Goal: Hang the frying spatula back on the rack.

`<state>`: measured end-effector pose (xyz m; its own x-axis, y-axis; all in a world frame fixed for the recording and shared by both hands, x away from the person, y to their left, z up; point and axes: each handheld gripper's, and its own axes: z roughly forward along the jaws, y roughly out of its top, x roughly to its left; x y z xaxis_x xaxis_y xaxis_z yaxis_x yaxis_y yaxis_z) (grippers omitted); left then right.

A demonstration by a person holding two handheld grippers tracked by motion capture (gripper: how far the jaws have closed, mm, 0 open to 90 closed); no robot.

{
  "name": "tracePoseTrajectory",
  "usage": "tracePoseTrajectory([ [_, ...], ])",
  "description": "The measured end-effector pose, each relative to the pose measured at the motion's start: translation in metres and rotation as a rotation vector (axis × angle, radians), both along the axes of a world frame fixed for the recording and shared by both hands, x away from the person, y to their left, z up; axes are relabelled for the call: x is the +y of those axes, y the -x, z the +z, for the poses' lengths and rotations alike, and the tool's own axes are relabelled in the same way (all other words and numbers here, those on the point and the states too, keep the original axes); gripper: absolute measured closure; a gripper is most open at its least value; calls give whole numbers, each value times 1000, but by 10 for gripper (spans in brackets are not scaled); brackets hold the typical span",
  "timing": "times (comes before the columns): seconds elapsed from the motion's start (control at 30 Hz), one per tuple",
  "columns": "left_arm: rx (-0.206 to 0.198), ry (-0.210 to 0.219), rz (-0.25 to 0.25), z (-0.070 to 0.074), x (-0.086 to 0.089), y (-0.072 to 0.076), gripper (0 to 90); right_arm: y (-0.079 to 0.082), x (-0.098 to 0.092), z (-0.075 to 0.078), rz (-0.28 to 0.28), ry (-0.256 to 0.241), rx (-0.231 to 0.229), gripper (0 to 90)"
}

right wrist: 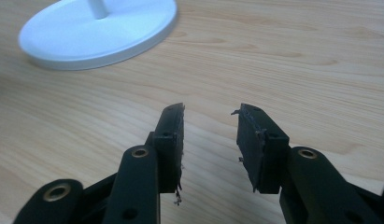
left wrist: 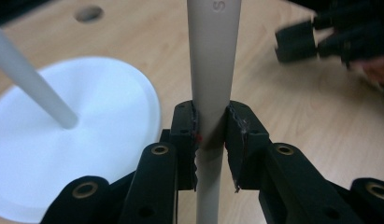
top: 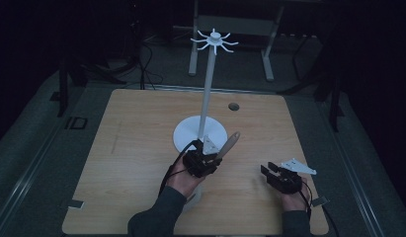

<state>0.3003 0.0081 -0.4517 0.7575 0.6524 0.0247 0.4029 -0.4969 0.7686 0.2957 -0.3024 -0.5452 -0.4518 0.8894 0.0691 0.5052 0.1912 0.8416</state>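
A white hanging stand [top: 208, 84] with a ring of hooks [top: 214, 39] on top rises from a round base [top: 188, 133] at the table's middle. My left gripper [top: 210, 160] sits just in front of that base, shut on a utensil's pale beige handle [top: 229, 145], which points up and to the right. In the left gripper view the handle [left wrist: 213, 60] runs straight up between the jaws of the left gripper [left wrist: 212, 109]. The utensil's other end is hidden under the hand. My right gripper [top: 267, 170] rests low at the front right, open and holding nothing [right wrist: 210, 109].
The stand's base [left wrist: 101, 121] and pole [left wrist: 31, 84] lie left of the held handle, and the right gripper [left wrist: 297, 42] is farther off. A round cable hole [top: 233, 106] is in the wooden tabletop [top: 131, 148] behind the stand. Desk legs and cables stand beyond the table.
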Motion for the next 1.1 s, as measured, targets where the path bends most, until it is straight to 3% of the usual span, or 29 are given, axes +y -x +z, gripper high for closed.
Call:
tracePoseTrajectory([
  [0.2, -87, 53, 47, 8, 6, 6, 740, 1, 15, 1, 45, 1, -8, 606],
  [0.4, -156, 122, 106, 15, 14, 13, 740, 2, 20, 3, 57, 0, -11, 605],
  [0.5, -186, 135, 117, 16, 16, 17, 740, 3, 20, 3, 57, -5, -11, 606],
  [0.63, -208, 146, 132, 17, 16, 21, 740, 4, 28, 9, 84, -78, -21, 606],
  [0.77, -216, 162, 143, 19, 15, 22, 739, 7, 51, 16, 157, -123, -30, 602],
  [0.93, -230, 181, 136, 21, 14, 25, 740, 9, 87, 25, 314, -153, -53, 578],
  [1.1, -228, 187, 133, 22, 13, 27, 739, 5, 112, 35, 375, -207, -75, 562],
])
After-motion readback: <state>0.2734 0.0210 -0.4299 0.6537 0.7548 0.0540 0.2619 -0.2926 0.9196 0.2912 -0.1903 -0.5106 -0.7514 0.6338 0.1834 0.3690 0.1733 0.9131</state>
